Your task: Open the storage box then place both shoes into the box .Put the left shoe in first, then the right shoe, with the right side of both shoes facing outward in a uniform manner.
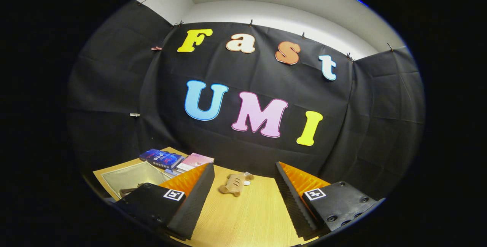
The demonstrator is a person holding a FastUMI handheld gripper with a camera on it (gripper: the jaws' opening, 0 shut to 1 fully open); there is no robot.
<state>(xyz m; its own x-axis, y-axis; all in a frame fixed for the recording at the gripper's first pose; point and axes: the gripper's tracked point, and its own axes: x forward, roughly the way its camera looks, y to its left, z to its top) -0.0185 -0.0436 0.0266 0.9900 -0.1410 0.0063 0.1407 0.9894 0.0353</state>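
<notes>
To the left of the left finger lies a pale flat tray [129, 176] with a clear look, on the wooden table [247, 209]; a small dark thing rests at its near edge, too small to tell what it is; whether this tray belongs to the storage box, I cannot tell. Beyond the left finger, a little further back, there are some books [161, 158] with blue covers, lying flat near the black cloth wall [251, 140]; just beside them, on their right, lies a pink book [196, 161], which touches or overlaps the blue ones.

The gripper [242, 172] has its two fingers wide apart; nothing is between the pads; only the bare table is seen in the gap. The left finger [190, 197] is black on the inner face and orange on the back; it carries a small square marker on its black base. Just ahead of the fingers, between them and a bit nearer to the left one, lies a small brown plush toy [234, 184] on the table; a small pale round thing touches it on its right side. The right finger [295, 197] has the same colours and the same kind of marker; beyond it stands only the cloth wall. The shoes and a box I cannot make out among these things.
</notes>
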